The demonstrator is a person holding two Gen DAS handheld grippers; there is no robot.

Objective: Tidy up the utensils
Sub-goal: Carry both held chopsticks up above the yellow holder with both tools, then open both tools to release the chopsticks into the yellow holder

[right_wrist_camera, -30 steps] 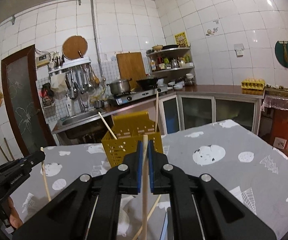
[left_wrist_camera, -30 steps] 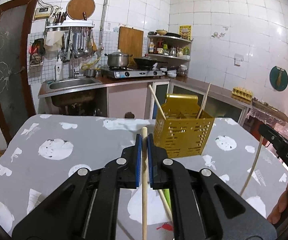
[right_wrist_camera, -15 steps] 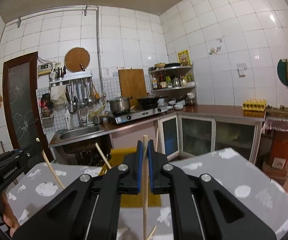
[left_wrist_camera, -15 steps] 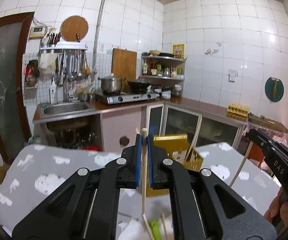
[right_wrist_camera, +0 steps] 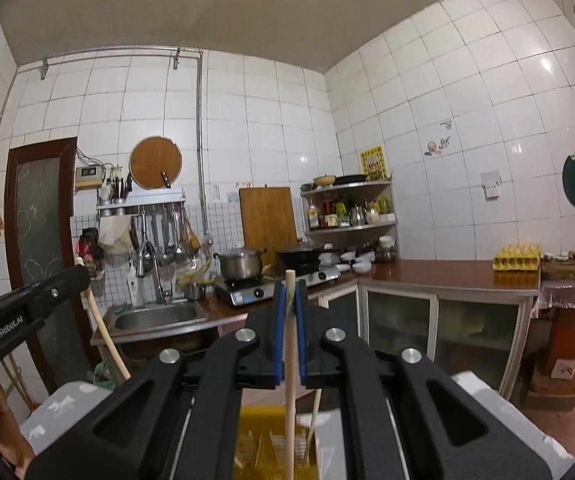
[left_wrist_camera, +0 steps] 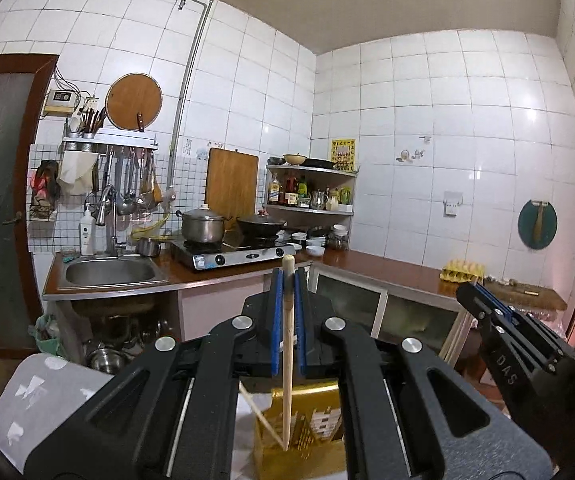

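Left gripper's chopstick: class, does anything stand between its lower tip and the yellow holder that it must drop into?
Nothing visible does. The left gripper holds the chopstick upright, tip hanging at the yellow holder. A chopstick already inside leans to the left, beside the path.

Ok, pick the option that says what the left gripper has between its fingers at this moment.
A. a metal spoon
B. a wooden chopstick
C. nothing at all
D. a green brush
B: in the left wrist view the left gripper is shut on a pale wooden chopstick, whose lower end hangs down over the yellow utensil basket.
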